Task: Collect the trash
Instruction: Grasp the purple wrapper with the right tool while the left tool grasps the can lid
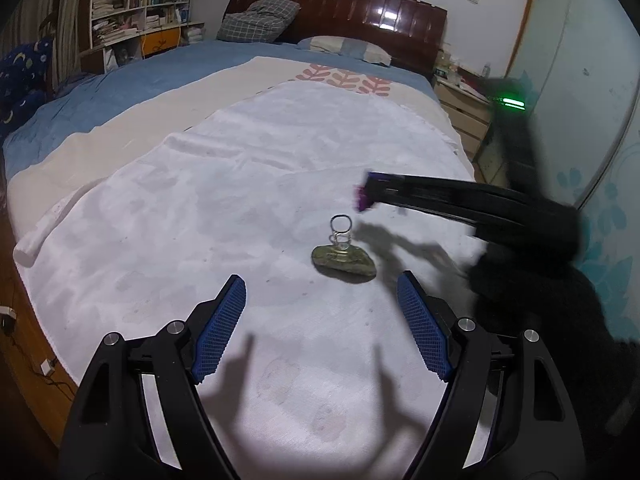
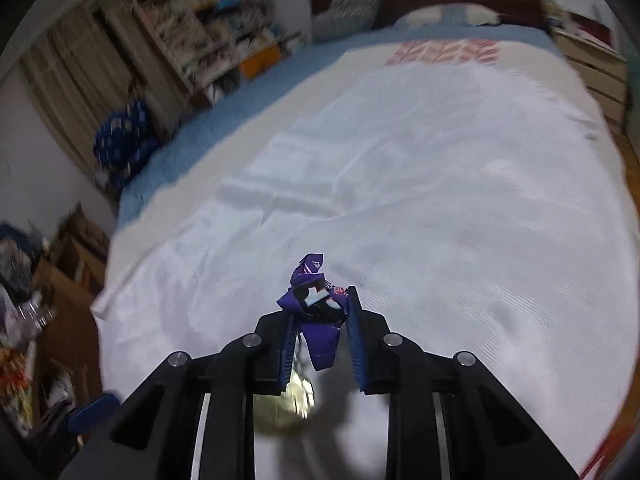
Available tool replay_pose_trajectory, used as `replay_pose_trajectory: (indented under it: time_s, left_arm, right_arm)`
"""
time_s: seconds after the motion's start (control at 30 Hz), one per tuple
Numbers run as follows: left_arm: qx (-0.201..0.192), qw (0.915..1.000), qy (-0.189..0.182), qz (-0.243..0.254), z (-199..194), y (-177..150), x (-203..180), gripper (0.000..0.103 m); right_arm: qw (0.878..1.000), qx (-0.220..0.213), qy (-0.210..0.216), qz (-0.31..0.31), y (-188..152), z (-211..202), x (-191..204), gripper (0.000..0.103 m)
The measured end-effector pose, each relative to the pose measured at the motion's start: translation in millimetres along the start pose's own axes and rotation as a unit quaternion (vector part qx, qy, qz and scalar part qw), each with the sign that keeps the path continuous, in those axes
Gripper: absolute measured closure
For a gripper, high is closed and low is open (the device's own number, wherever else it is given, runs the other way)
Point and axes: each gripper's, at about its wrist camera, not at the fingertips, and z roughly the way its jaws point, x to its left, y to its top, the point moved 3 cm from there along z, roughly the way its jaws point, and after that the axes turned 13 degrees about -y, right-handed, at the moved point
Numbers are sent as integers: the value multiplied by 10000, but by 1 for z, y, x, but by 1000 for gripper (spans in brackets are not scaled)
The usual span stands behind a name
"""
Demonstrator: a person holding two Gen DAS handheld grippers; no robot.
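Note:
My right gripper (image 2: 321, 302) is shut on a crumpled purple wrapper (image 2: 320, 340), which hangs between its blue pads above the bed. In the left wrist view the same right gripper (image 1: 362, 196) reaches in from the right, blurred, with the purple wrapper (image 1: 360, 200) at its tip. Just below and left of that tip, a greenish stone-like lump with a wire loop on top (image 1: 343, 261) rests on the white cloth (image 1: 240, 200). It shows blurred under the right gripper too (image 2: 284, 408). My left gripper (image 1: 320, 280) stands open, close in front of the lump, with nothing between its fingers.
The white cloth covers the near part of a blue-sheeted bed. A dark wooden headboard (image 1: 360, 12) and pillows (image 1: 260, 20) lie at the far end. A bookshelf (image 1: 132, 4) stands far left and a nightstand (image 1: 464, 112) on the right. Cables lie on the floor at left (image 1: 44, 368).

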Motion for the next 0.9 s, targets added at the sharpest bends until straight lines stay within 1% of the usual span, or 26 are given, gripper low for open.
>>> replay_pose_trajectory:
  time_s: [0.07, 0.17, 0.2, 0.3, 0.4, 0.43, 0.5, 0.63, 0.73, 0.83, 0.87, 0.9]
  left_arm:
    - [0, 10000, -13, 15, 4, 1, -2, 25]
    - [34, 9999, -17, 103, 11, 4, -10, 25]
    - [42, 9999, -21, 124, 13, 5, -12, 25]
    - [98, 9997, -50, 234, 28, 10, -18, 25]
    - [214, 9995, -80, 210, 48, 14, -19, 25]
    - [250, 9995, -64, 185, 54, 15, -17, 25]
    - [362, 9991, 143, 144, 69, 16, -13, 25]
    - [723, 9969, 311, -90, 91, 14, -3, 25]
    - [907, 9945, 463, -230, 98, 14, 3, 25]
    - [1002, 9927, 660, -115, 99, 11, -1, 27]
    - [1021, 9922, 713, -33, 99, 10, -4, 34]
    - [1032, 9919, 743, 16, 100, 10, -6, 43]
  right_arm:
    - [9997, -159, -14, 209, -7, -21, -17, 79]
    - [9989, -193, -180, 389, -15, -51, -40, 79]
    - [9988, -226, -192, 398, -16, -58, -42, 79]
    - [9977, -468, -74, 482, -29, -98, -52, 79]
    - [9970, -580, -120, 501, -42, -113, -64, 79]
    - [9965, -537, -77, 633, -45, -114, -72, 79]
    - [9961, -446, -32, 764, -47, -110, -81, 79]
    - [9963, -373, -108, 770, -46, -102, -95, 79]
    - [9962, -347, -157, 779, -42, -96, -102, 79]
    - [9959, -326, -148, 827, -38, -92, -107, 79]
    - [9959, -325, -134, 836, -37, -92, -108, 79]
    - [9958, -326, -137, 842, -34, -86, -101, 78]
